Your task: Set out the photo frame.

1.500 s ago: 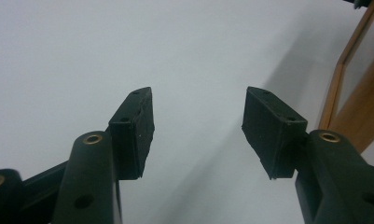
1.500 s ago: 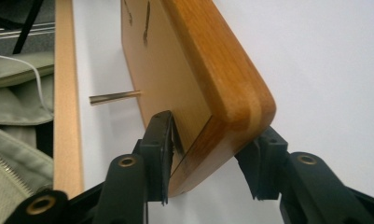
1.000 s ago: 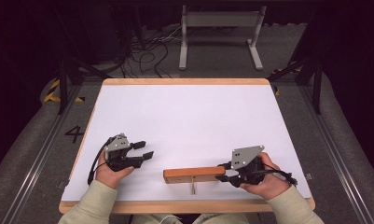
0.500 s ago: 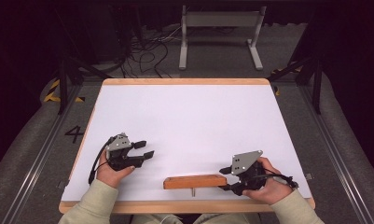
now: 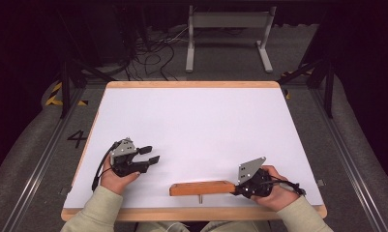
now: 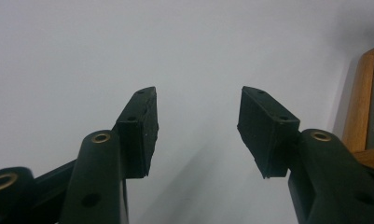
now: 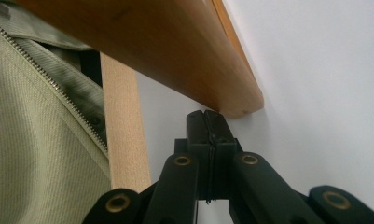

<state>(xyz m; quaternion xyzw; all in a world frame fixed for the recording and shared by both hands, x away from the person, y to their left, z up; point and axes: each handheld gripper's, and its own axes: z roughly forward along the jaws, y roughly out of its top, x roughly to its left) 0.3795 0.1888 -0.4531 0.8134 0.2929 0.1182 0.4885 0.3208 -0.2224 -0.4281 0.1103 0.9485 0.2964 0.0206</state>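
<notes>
1. While the wooden block (image 5: 201, 188) lies near the counter's (image 5: 191, 116) front edge, the right gripper (image 7: 208, 122) rests at its right end, jaws clenched together on nothing
2. Left gripper (image 5: 150, 154), well apart, has its jaws released, having just narrowed slightly

A metal stand (image 5: 228, 36) and tangled cables (image 5: 155, 48) lie beyond the table (image 5: 191, 121).
</notes>
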